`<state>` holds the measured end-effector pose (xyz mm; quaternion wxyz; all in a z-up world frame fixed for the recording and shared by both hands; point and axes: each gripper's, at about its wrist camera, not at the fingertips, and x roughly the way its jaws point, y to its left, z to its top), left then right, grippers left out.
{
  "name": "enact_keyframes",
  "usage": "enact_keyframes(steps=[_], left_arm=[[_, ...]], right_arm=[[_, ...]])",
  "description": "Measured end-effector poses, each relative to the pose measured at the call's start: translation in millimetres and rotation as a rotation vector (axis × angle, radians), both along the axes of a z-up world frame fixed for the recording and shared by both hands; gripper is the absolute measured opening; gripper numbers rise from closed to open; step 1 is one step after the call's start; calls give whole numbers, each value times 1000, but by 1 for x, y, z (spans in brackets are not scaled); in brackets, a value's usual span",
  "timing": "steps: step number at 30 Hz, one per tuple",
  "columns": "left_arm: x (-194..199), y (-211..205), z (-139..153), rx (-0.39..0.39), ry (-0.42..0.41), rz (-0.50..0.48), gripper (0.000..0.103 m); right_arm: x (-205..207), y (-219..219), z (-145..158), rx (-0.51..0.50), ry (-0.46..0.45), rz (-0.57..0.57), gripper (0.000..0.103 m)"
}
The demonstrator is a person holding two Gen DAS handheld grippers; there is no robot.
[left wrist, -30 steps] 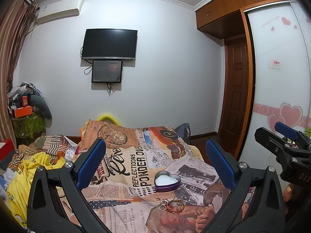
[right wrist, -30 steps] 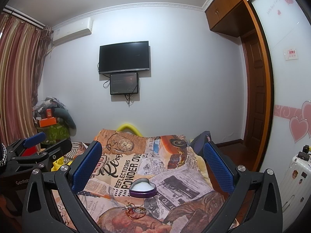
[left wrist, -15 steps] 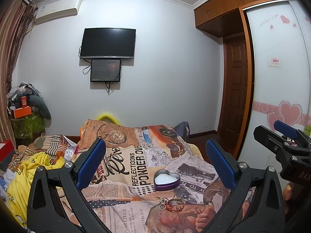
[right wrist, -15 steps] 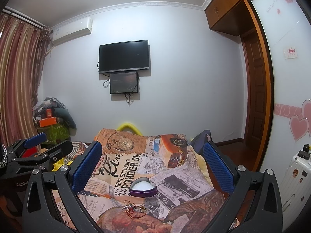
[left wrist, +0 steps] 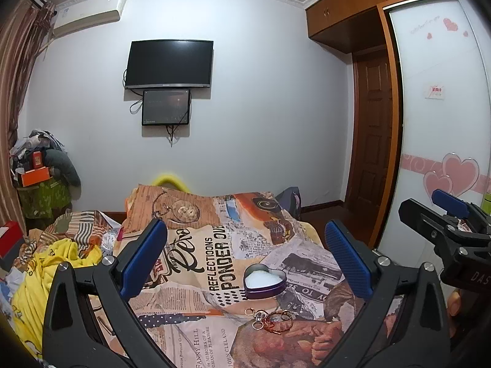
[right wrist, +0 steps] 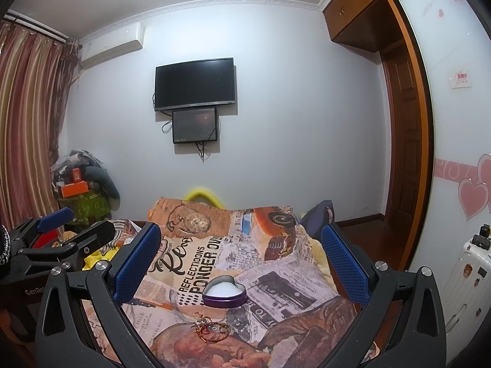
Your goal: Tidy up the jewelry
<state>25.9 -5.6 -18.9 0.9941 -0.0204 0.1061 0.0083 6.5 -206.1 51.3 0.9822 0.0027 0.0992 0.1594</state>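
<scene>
Jewelry (left wrist: 271,319) was piled on the bedspread (left wrist: 196,263), just in front of the heart tin (left wrist: 265,280); left gripper (left wrist: 245,254) and right gripper (right wrist: 239,256) were held wide apart, nothing gripped

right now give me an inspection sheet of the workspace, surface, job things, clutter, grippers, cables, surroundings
Surface: bed with a newspaper-print quilt, rumpled.
Job's things: open heart-shaped tin with a white lining and nothing in it; tangled jewelry pile on the quilt just in front of it, apart from the tin.
Clutter: yellow garment on the bed's left side; heap of clothes and an orange box by the curtain.
Grippers: left gripper and right gripper both above the bed, jaws wide apart, holding nothing.
Cables: loose wires hanging under the wall TV and small screen.
Surroundings: air conditioner, wardrobe door with hearts, white suitcase.
</scene>
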Motion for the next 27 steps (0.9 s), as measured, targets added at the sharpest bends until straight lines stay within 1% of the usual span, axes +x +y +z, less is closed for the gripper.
enact_keyframes(steps=[4, 8, 13, 17, 20, 21, 23, 27], left_arm=[[14, 0, -7, 4, 33, 3, 103], [32, 3, -16, 6, 79, 6, 103], [65, 9, -39, 12, 173, 17, 103], [89, 17, -61, -11, 264, 6, 103], [104, 19, -75, -16, 308, 4, 103], [108, 19, -81, -10, 324, 4, 103], [113, 20, -91, 8, 354, 0, 103], [129, 16, -116, 66, 438, -10, 103]], right_arm=[[8, -2, -5, -4, 23, -1, 103], [23, -4, -18, -30, 69, -15, 103], [43, -9, -33, -60, 131, -36, 103], [64, -11, -52, -100, 212, -59, 103], [78, -14, -67, -118, 272, -68, 103], [80, -14, -70, -122, 280, -69, 103], [89, -15, -82, -141, 326, -68, 103], [103, -12, -102, -174, 405, -58, 103]])
